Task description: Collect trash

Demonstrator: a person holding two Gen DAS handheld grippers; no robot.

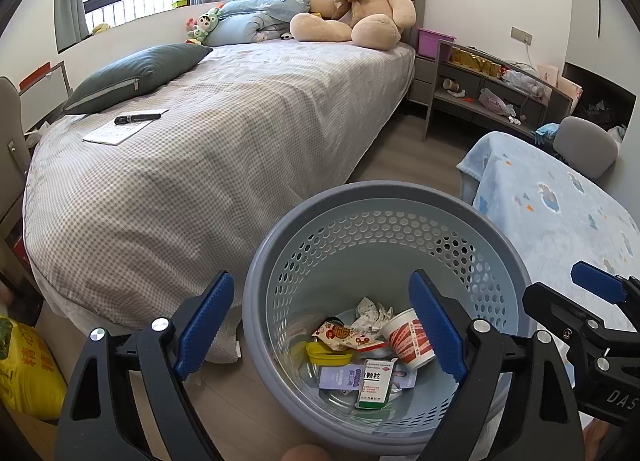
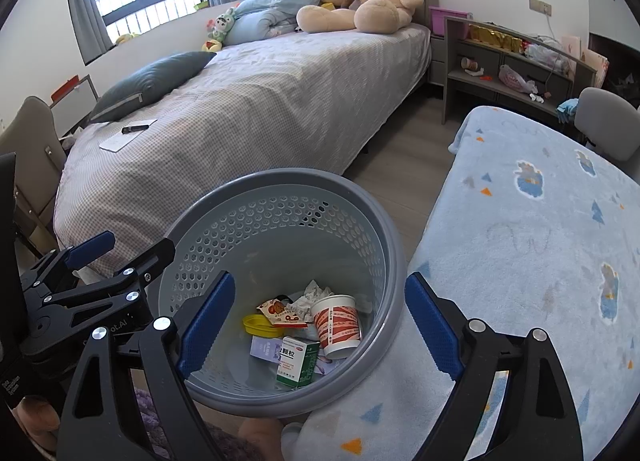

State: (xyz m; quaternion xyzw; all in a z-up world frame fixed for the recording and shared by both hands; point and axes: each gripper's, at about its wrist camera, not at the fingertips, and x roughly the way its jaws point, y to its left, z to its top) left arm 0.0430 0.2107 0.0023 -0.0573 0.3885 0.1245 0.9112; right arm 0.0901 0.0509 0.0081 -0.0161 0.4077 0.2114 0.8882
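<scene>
Left wrist view is filled mostly by the bed (image 1: 224, 133), on which a large teddy bear (image 1: 356, 1) is seated at the headboard end and a grey pillow (image 1: 136, 75) is laid near the window-side edge. A sheet of paper (image 1: 116, 131) with a black pen (image 1: 138, 117) on it is seen close to that same edge, nearer the foot. A blue blanket (image 2: 532, 245) is spread to the right of the floor strip. Between bed and blanket, a grey perforated trash bin (image 1: 320, 217) is placed on the floor; inside it are seen a paper cup (image 1: 410, 337), a green medicine box (image 1: 376, 383), a crumpled tissue (image 1: 370, 313), a snack wrapper (image 1: 340, 335) and a yellow lid (image 1: 324, 355). The left gripper (image 1: 320, 333) is held above the bin, its fingers spread with nothing between them. The right gripper (image 2: 316, 331) is likewise held over the bin, fingers spread and unloaded.
</scene>
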